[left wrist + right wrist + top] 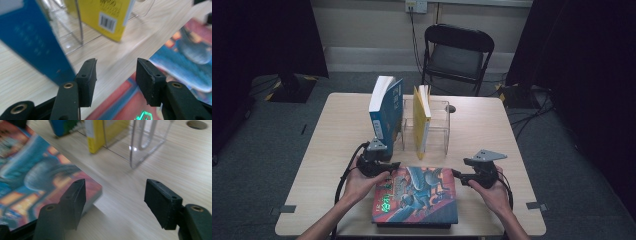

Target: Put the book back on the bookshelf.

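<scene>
left gripper [391, 165]: jaws parted, a clear gap between the pads, nothing held. in the left gripper view the fingers [86, 75] hover over the near-left corner area of the colourful book [417, 195], with bare table [337, 145] showing through the gap; no pad touches the cover.

right gripper [457, 174]: jaws also apart, wider-looking gap, nothing between them. in the right gripper view one finger [73, 201] stands in front of the book's [37, 180] edge and corner, the other finger over bare wood; whether the nearer pad touches the book's side i cannot tell.

the colourful book lies flat between the two grippers, just beside each set of fingertips. beyond the fingers stands a clear acrylic rack [437, 125] with a yellow book [422, 120] upright in it and a blue book [384, 110] leaning at its left side.

hard to make out: the cover print is blurred in both gripper views; blue and yellow books are cut off at the top of those views.
</scene>
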{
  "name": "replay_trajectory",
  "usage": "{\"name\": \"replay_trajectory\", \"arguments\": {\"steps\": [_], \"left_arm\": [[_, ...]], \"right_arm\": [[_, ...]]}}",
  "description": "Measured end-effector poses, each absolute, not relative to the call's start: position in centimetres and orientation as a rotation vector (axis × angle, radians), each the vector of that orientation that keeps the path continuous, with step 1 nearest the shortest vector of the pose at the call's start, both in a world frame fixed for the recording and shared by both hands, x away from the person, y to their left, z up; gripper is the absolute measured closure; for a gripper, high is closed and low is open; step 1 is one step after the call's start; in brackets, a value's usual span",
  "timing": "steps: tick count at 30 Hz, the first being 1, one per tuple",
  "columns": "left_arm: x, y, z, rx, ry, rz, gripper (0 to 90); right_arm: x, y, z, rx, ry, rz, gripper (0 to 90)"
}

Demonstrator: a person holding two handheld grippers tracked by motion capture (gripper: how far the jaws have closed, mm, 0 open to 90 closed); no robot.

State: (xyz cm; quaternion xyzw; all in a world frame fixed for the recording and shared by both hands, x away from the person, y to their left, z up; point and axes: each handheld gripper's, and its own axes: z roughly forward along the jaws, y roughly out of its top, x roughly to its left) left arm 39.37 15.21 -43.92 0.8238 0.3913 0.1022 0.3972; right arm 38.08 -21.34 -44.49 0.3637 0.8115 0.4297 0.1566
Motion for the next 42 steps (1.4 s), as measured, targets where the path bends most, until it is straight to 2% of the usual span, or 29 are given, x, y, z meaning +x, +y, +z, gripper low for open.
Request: {"name": "replay_trajectory", "arguments": {"steps": [6,14,19,23,26,29,34,42], "left_arm": [[38.8,16.3,-44.5,2.070,1.000,0.224,49.0],[37.3,17.1,-44.7,2.010,1.035,0.291,46.3],[36.7,17.8,-44.7,1.997,1.019,0.328,46.5],[35.6,19.1,-45.0,1.966,1.025,0.263,46.7],[34.8,19.4,-45.2,1.975,0.995,0.267,52.3],[34.7,19.0,-45.3,1.992,0.990,0.279,54.0],[36.0,18.1,-45.2,1.992,1.004,0.246,60.8],[37.6,15.7,-45.1,2.014,0.977,0.222,62.2]], "right_arm": [[38.5,-20.3,-42.2,0.987,2.313,1.301,36.2],[39.4,-16.8,-44.7,0.924,2.489,1.253,38.3],[39.3,-16.2,-45.1,0.899,2.544,1.260,39.5],[38.8,-16.1,-45.0,0.866,2.541,1.229,40.0],[38.8,-16.1,-45.0,0.878,2.542,1.233,40.3],[38.7,-16.1,-44.9,0.871,2.551,1.224,41.3],[37.7,-17.2,-45.2,0.902,2.563,1.276,44.0],[35.4,-18.9,-45.3,0.941,2.566,1.315,49.7]]}}
